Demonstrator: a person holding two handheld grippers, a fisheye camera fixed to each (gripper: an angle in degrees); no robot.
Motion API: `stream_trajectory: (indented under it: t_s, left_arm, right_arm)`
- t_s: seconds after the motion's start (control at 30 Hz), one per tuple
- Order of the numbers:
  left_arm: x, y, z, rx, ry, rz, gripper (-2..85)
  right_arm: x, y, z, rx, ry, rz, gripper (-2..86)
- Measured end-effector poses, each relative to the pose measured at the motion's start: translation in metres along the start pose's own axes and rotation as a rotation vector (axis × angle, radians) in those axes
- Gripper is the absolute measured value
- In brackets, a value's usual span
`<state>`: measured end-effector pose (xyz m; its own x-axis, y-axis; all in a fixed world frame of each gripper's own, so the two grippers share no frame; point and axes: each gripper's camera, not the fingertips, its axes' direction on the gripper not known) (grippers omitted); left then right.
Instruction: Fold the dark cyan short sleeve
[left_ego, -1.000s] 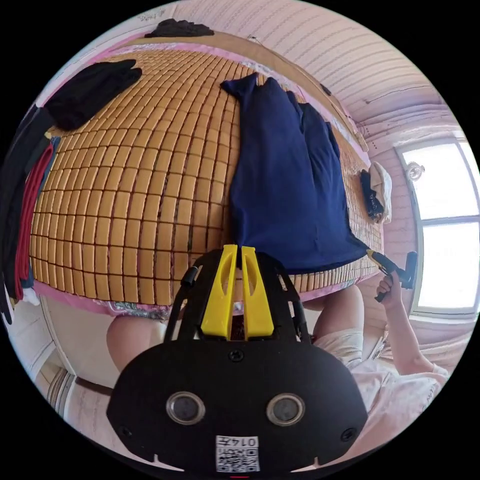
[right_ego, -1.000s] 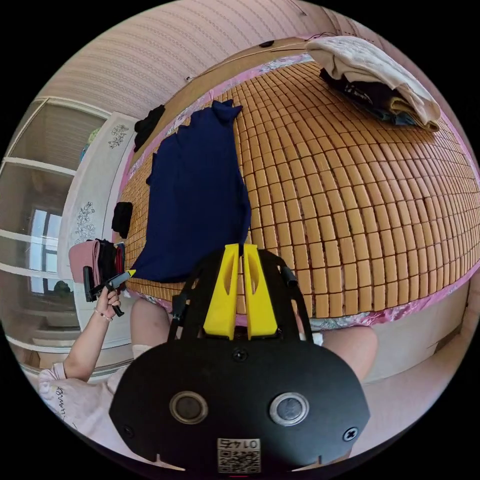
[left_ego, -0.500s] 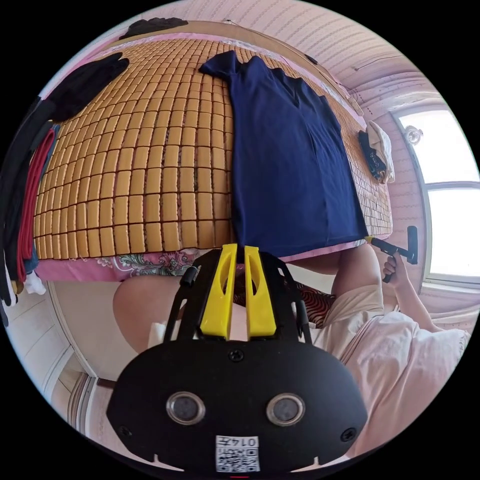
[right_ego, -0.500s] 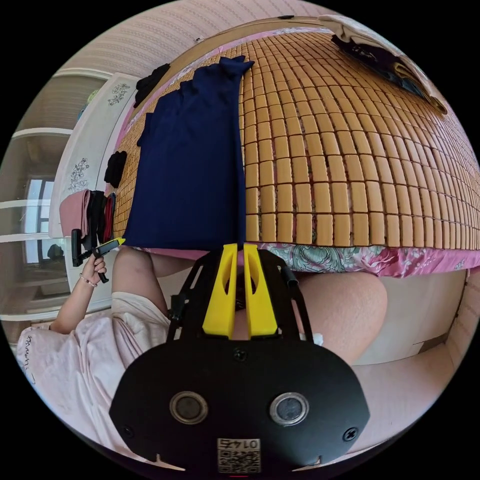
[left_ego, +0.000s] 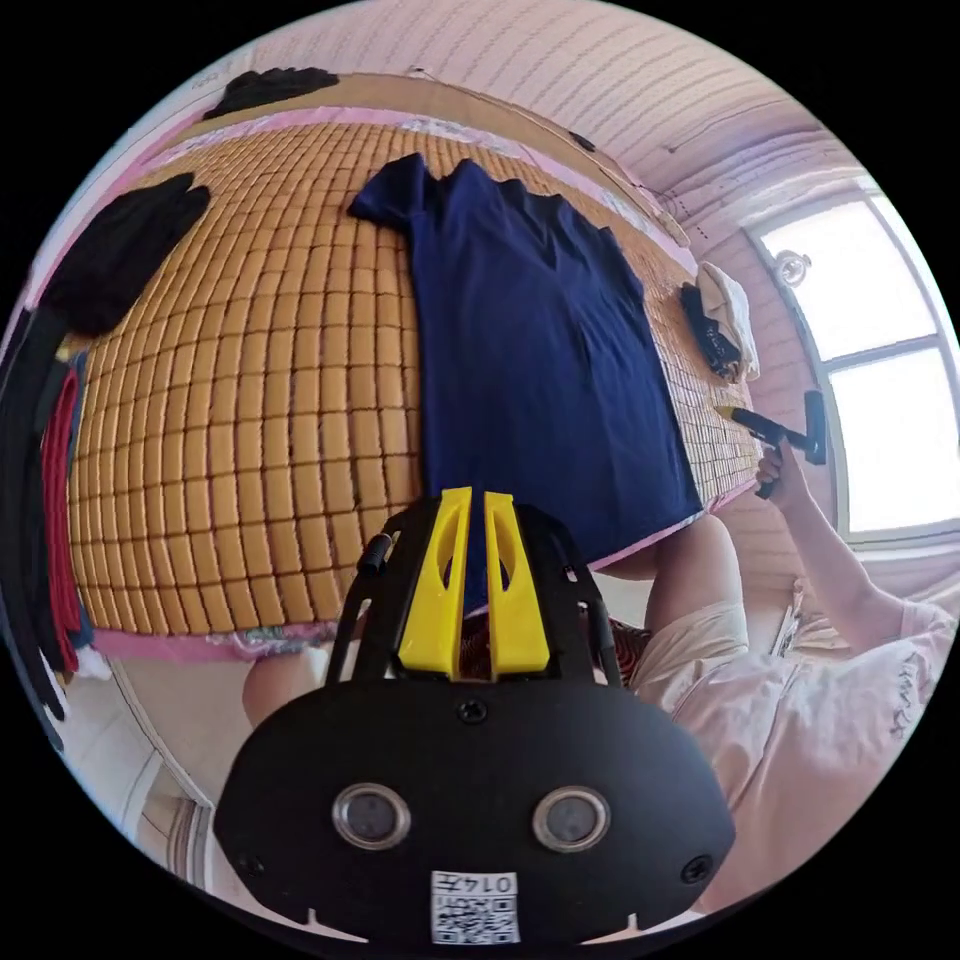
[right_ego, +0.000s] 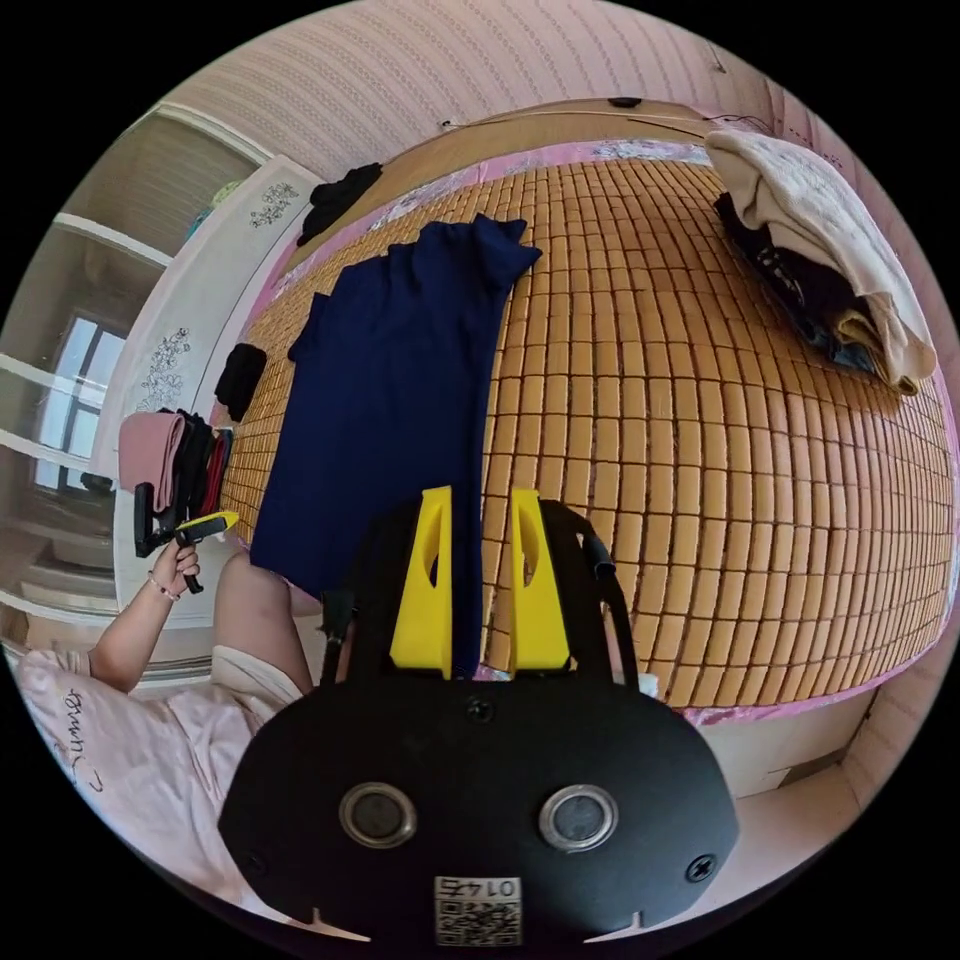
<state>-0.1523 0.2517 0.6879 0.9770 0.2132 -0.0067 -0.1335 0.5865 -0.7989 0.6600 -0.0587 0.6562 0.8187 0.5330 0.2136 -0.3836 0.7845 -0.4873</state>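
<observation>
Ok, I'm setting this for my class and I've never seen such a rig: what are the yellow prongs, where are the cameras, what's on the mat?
A person holds two hand grippers, each with a fisheye camera behind its yellow jaws. One picture looks over the left gripper, jaws nearly together. The other looks over the right gripper, jaws open. A dark blue short-sleeved shirt lies flat on a bamboo mat. A pile of clothes sits aside. Whether the left jaws pinch the hem, I can't tell.
</observation>
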Motion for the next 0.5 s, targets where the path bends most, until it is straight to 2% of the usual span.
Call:
stream_trajectory:
  t_s: [0.13,0.23,0.4,0.5]
  left_arm:
    - [0.063,-0.08,0.045,-0.006,0.05,0.207,2.0]
    - [0.103,-0.128,0.087,-0.025,0.093,0.319,2.3]
    - [0.145,-0.179,0.137,-0.034,0.166,0.415,2.4]
    - [0.157,-0.2,0.159,-0.051,0.194,0.441,2.0]
  right_arm:
    - [0.005,-0.083,0.014,0.085,0.124,0.081,8.6]
    - [0.01,-0.133,0.036,0.144,0.124,0.122,8.7]
    - [0.016,-0.178,0.072,0.166,0.13,0.108,8.6]
    - [0.019,-0.186,0.087,0.149,0.109,0.042,4.1]
